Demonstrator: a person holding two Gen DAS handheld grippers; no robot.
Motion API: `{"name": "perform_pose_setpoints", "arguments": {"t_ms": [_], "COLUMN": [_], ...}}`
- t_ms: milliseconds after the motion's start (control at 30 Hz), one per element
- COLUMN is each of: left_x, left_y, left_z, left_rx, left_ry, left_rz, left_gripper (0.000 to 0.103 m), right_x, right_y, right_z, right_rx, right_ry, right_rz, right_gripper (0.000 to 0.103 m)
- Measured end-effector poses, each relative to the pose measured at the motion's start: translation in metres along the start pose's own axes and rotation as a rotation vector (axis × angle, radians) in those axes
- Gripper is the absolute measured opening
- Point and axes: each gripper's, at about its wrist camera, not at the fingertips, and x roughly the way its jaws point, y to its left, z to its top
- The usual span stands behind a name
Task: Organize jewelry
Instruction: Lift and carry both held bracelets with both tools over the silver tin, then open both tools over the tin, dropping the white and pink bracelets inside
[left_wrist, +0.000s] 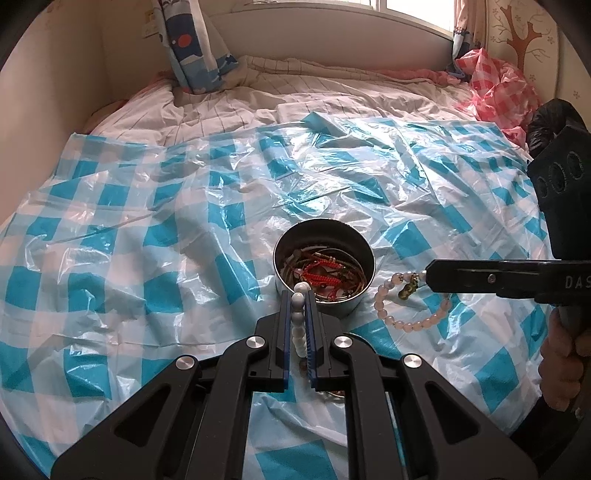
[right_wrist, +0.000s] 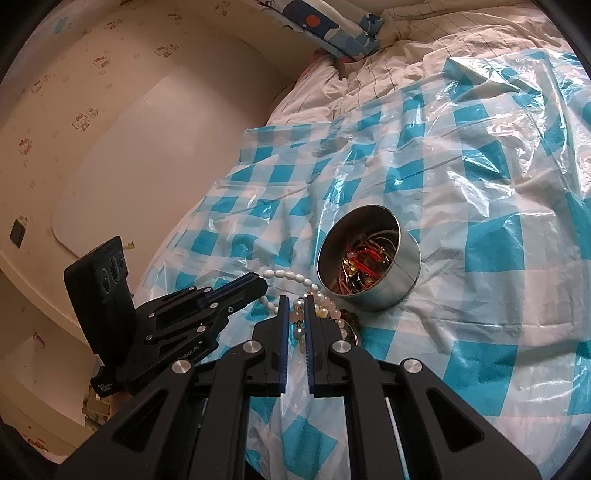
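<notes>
White bead strand (left_wrist: 298, 321) being pinched in left gripper (left_wrist: 297, 295), pink bracelet (left_wrist: 406, 317) in right gripper (right_wrist: 296, 306), both beside steel tin (left_wrist: 360, 254); needing lift over rim, then release.

White letters "DAS" stand on the right gripper (left_wrist: 428, 275).

We see a glossy, crinkled plastic sheet (left_wrist: 155, 206) over soft striped cloth bedding (left_wrist: 207, 110). The round tin (right_wrist: 402, 280) looks like brushed, shiny metal. The white beads (left_wrist: 298, 314) are smooth and glossy; the pink beads (left_wrist: 406, 325) look translucent.
</notes>
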Motion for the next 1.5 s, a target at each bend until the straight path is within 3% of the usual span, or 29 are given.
{"name": "perform_pose_setpoints", "arguments": {"t_ms": [967, 1200, 1300, 1400, 1467, 1500], "left_x": [0.012, 0.028, 0.038, 0.065, 0.081, 0.083], "left_y": [0.003, 0.006, 0.009, 0.013, 0.023, 0.028], "left_z": [0.033, 0.035, 0.039, 0.037, 0.031, 0.03], "left_rx": [-0.095, -0.171, -0.222, -0.254, -0.303, -0.324], "left_ry": [-0.066, -0.094, -0.089, 0.021, 0.086, 0.093], "left_rz": [-0.07, -0.134, -0.179, -0.155, -0.133, -0.137], "left_gripper": [0.007, 0.007, 0.007, 0.007, 0.007, 0.007], "right_x": [0.01, 0.013, 0.018, 0.035, 0.048, 0.055], "right_y": [-0.014, -0.014, -0.013, -0.01, -0.014, -0.017], "right_z": [0.032, 0.039, 0.043, 0.047, 0.046, 0.044], "right_rx": [0.055, 0.051, 0.038, -0.008, -0.013, -0.011], "right_ry": [-0.088, -0.139, -0.171, -0.162, -0.114, -0.086], "right_rz": [0.009, -0.008, -0.031, -0.106, -0.147, -0.16], "right_gripper": [0.009, 0.009, 0.009, 0.009, 0.032, 0.034]}}
